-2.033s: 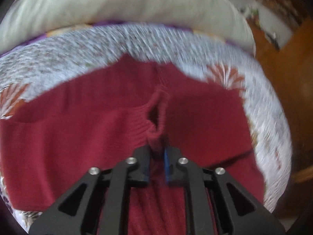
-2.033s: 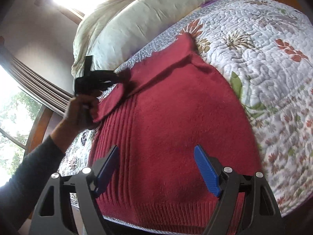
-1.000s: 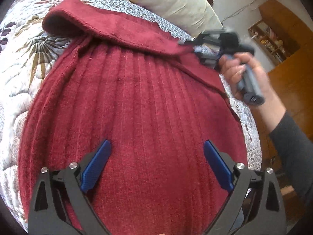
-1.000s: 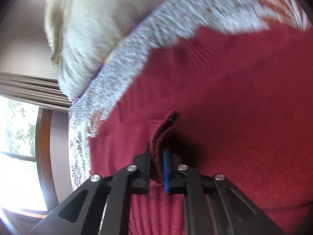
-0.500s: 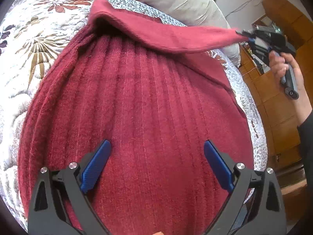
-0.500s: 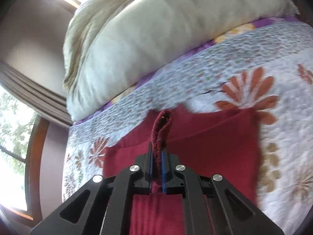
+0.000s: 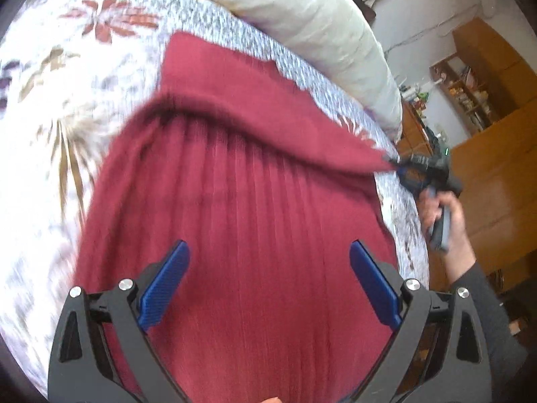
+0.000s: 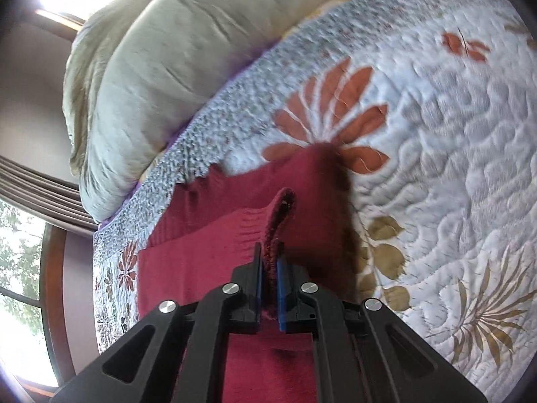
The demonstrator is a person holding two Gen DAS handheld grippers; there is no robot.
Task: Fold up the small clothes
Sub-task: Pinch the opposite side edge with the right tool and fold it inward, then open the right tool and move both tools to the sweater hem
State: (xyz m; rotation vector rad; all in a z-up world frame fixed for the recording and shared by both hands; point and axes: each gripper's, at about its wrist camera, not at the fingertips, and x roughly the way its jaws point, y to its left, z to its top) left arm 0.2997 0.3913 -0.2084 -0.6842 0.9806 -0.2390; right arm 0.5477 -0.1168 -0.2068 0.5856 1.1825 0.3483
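The red sweater [image 7: 261, 221] lies flat on the quilt [image 7: 50, 107]. Our right gripper [image 8: 268, 268] pinches its sleeve [image 8: 280, 215] (pulled taut); our left gripper [image 7: 268, 278] hangs spread above the body. We advise laying the sleeve straight across, unwrinkled.

Bright window glare, motion blur, fisheye edges
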